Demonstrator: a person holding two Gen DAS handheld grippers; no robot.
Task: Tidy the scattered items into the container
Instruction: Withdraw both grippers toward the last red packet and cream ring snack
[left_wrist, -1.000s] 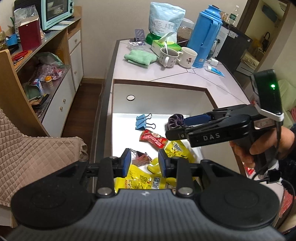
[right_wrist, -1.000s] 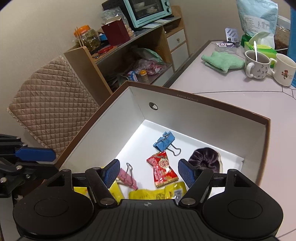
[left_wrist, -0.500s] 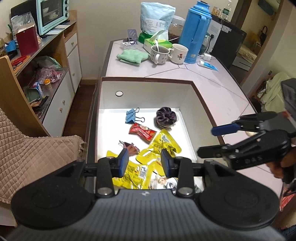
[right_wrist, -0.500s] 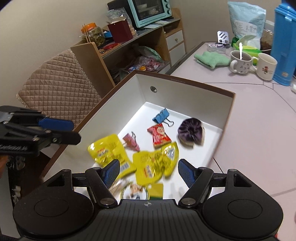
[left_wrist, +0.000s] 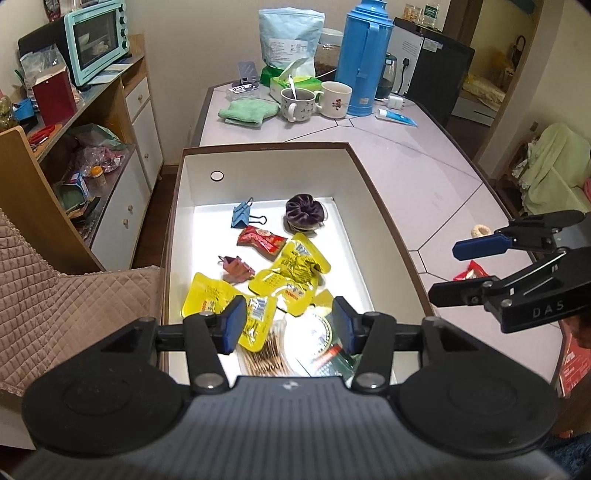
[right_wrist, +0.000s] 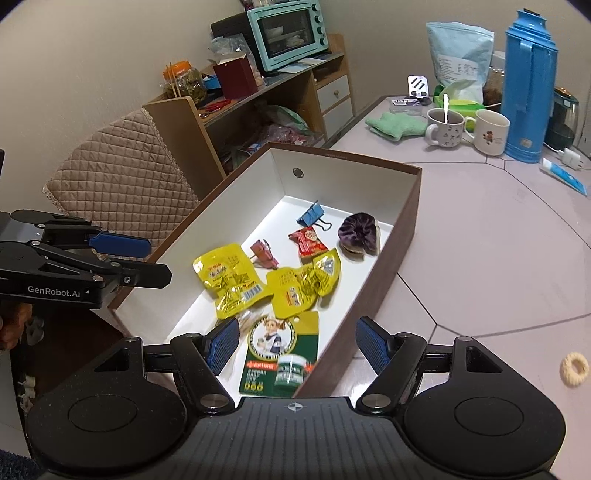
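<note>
A brown box with a white inside (left_wrist: 384, 218) (right_wrist: 406, 221) holds yellow snack packs (left_wrist: 288, 273) (right_wrist: 229, 277), a red packet (right_wrist: 308, 242), a blue binder clip (left_wrist: 242, 216), a pink clip (right_wrist: 264, 253), a purple scrunchie (left_wrist: 304, 214) (right_wrist: 358, 234) and a green card (right_wrist: 282, 354). My left gripper (left_wrist: 290, 326) is open and empty above the box's near end. My right gripper (right_wrist: 297, 345) is open and empty over the box's near right corner. A cream ring (left_wrist: 480, 231) (right_wrist: 574, 368) and a red packet (left_wrist: 471, 274) lie on the table right of the box.
At the table's far end stand a blue thermos (left_wrist: 360, 62), two mugs (left_wrist: 297, 103), a green cloth (left_wrist: 247, 112), a tissue box and a large bag. A padded chair (left_wrist: 62, 306) and a cluttered cabinet stand to the left.
Both grippers pulled back and up from the box. The right gripper moved out from over the box to its right side. The left gripper's jaws opened wider.
</note>
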